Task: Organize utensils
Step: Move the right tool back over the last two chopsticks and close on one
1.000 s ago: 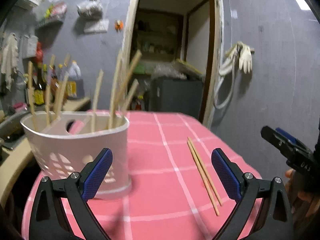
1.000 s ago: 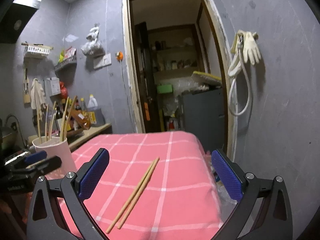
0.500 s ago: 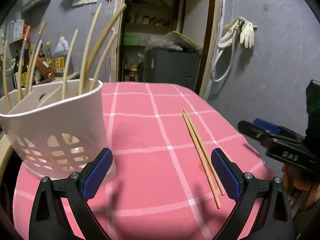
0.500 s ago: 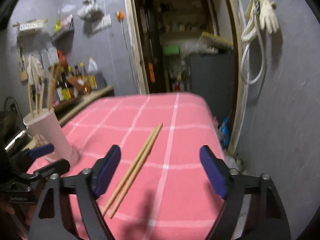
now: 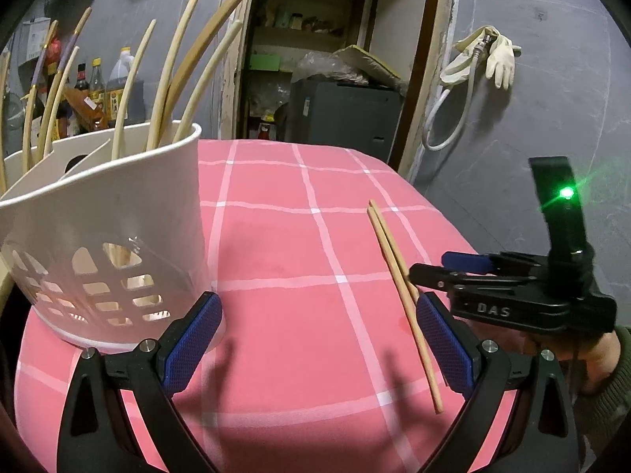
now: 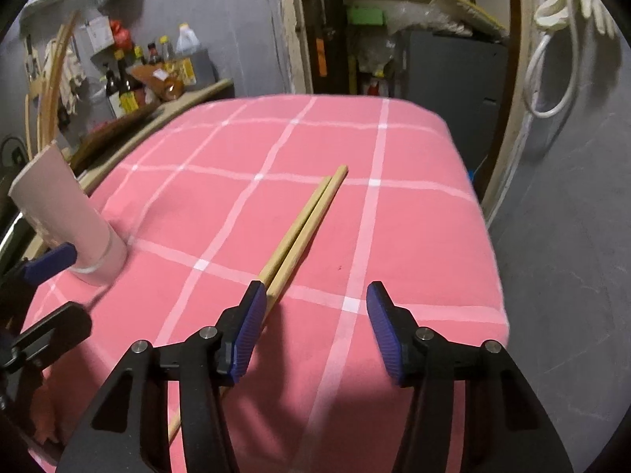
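A pair of wooden chopsticks (image 6: 303, 228) lies side by side on the pink checked tablecloth (image 6: 414, 236). My right gripper (image 6: 315, 311) hangs low over their near half with its jaws closing. The sticks pass under its left finger (image 6: 244, 331), and no pad presses on them. In the left wrist view the chopsticks (image 5: 388, 248) run under the right gripper (image 5: 430, 268). A white slotted utensil holder (image 5: 118, 213) with several chopsticks in it stands at the left. My left gripper (image 5: 315, 327) stands open beside the holder (image 6: 75, 220), holding nothing.
The table's rounded right edge (image 6: 489, 236) drops to a grey floor. Behind it are an open doorway with a grey cabinet (image 5: 343, 118), a hose and gloves (image 5: 497, 59) on the wall, and bottles (image 6: 130, 86) on a counter at the left.
My right gripper has tipped down and come in over the chopsticks, and its jaws have narrowed. My left gripper has dropped closer to the holder and the table.
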Tool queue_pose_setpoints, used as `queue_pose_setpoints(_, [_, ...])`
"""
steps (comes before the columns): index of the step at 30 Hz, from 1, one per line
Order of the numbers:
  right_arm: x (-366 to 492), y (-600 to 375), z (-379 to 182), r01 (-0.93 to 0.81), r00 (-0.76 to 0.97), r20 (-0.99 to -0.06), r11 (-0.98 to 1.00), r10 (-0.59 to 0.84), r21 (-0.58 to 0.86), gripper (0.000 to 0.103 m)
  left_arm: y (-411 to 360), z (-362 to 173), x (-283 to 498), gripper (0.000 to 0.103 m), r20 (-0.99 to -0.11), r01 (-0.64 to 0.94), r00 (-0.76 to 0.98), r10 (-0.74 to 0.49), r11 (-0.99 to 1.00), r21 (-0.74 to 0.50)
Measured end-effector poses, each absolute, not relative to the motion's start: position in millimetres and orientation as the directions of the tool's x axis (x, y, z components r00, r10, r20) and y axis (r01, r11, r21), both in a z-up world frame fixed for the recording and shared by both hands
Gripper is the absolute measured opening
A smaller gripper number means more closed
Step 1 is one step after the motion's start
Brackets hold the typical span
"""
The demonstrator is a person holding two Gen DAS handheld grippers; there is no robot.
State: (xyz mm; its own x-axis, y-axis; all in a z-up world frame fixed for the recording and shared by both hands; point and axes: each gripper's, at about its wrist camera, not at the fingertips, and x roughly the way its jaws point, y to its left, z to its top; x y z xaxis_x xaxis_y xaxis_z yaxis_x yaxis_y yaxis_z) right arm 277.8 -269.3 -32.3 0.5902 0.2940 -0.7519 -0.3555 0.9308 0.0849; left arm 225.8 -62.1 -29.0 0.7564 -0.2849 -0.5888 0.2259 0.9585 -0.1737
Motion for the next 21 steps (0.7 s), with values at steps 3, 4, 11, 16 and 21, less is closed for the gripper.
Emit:
queue_pose_setpoints(3, [283.4,-267.4,-33.0,-0.364,0.580,-0.759,0.928,0.297,0.085,0.051,-61.7,-30.1,228.0,0.096,-0.600,0.217,0.749,-0.281,0.960,-0.177])
queue_pose_setpoints(4, [285.3,-266.1,-33.2,-0.367,0.577,-0.762,0.927,0.294,0.079,0.051,-61.5,-30.5,228.9,0.096,-0.605,0.214,0.745,-0.279,0.960,-0.179])
queue_pose_setpoints(11, [297.3,-262.1,-36.1,-0.361,0.552,-0.783,0.928,0.287,0.086,0.047,-58.4,-30.7,230.1,0.096,-0.616,0.210,0.737,-0.279,0.960,-0.185])
queue_pose_setpoints(16, [290.6,-264.3,-35.2,-0.381,0.544,-0.795,0.923,0.267,0.049,0.041,-66.3,-31.9,233.1,0.096,-0.633,0.232,0.719,-0.286,0.958,-0.169])
queue_pose_setpoints(21, [281.1,-282.9,-34.1,-0.399,0.540,-0.796,0.916,0.273,0.044,0.031,-75.9,-36.2,241.0,0.096,-0.656,0.267,0.687,-0.311,0.949,-0.169])
